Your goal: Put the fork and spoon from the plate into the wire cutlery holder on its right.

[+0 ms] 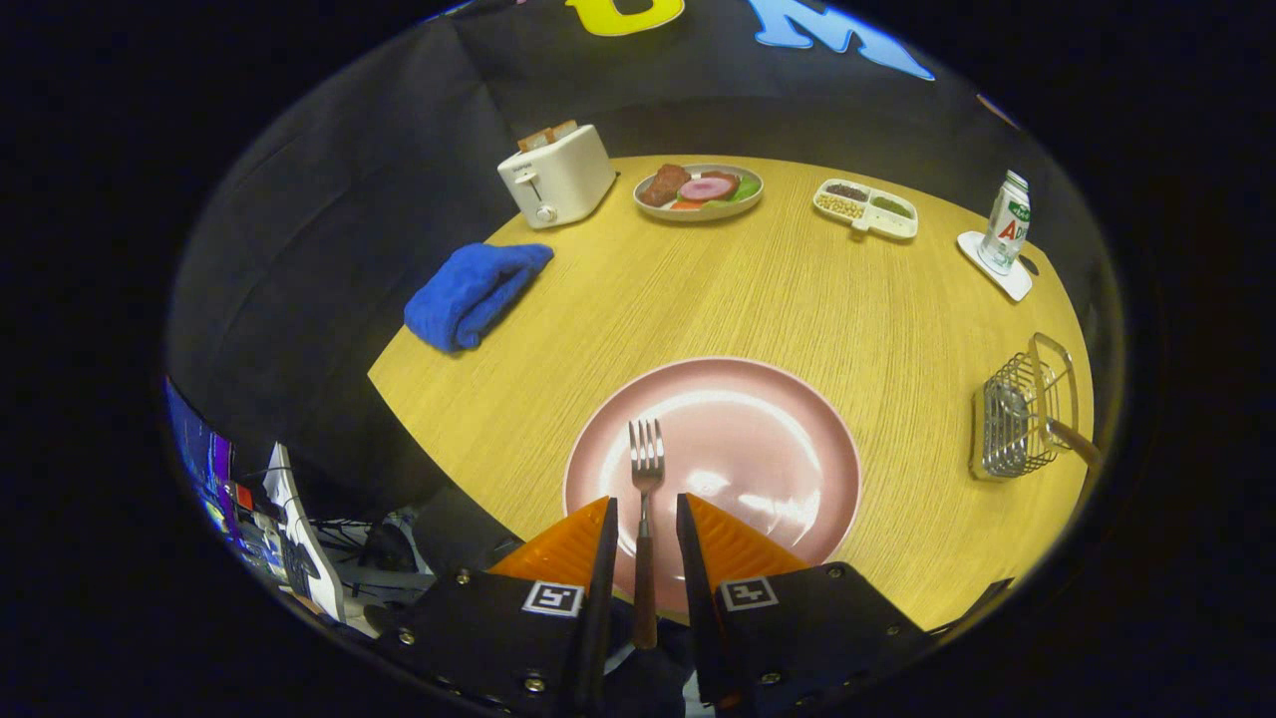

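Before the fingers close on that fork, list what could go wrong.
1. The gripper is open with gaps either side of the fork handle; an off-centre close could tip it against the pink plate.
2. The wire cutlery holder already holds a utensil, and its opening looks narrow, so the tines might catch the wires.

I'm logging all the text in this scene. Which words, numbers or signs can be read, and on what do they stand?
None can be read cleanly.
White drink carton: its printed label is too small and curved to read.
Gripper, open astride the wooden-handled metal fork: square black-and-white markers, patterns with no words.
Glowing screen in the background: blurred.
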Available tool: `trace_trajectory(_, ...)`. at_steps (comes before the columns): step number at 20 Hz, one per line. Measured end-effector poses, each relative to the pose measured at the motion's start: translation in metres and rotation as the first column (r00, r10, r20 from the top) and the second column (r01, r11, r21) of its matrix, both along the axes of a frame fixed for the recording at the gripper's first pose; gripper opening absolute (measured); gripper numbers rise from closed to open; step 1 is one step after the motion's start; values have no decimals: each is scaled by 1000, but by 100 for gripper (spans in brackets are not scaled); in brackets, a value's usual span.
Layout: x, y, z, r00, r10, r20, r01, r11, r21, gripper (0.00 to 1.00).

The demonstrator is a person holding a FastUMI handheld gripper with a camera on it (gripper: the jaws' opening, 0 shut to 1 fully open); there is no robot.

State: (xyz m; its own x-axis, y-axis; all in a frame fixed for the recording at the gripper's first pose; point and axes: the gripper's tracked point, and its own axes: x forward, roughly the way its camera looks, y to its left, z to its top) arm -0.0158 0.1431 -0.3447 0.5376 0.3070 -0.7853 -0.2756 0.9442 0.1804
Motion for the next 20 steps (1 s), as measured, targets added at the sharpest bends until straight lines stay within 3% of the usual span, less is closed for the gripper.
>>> trace_trajectory(14,-13,3,-47,994,11,-112,-19,998,-63,36)
trace_trajectory(16,-10,11,-63,990,-6,-139,2,1000,-27,12)
trace_trajectory(17,-11,11,-58,990,-8,-144,6,1000,-12,12)
trace_trajectory(18,-13,9,-54,990,-9,-139,7,1000,-13,4)
trace_trajectory(20,-13,13,-55,992,16,-127,-17,1000,-11,4)
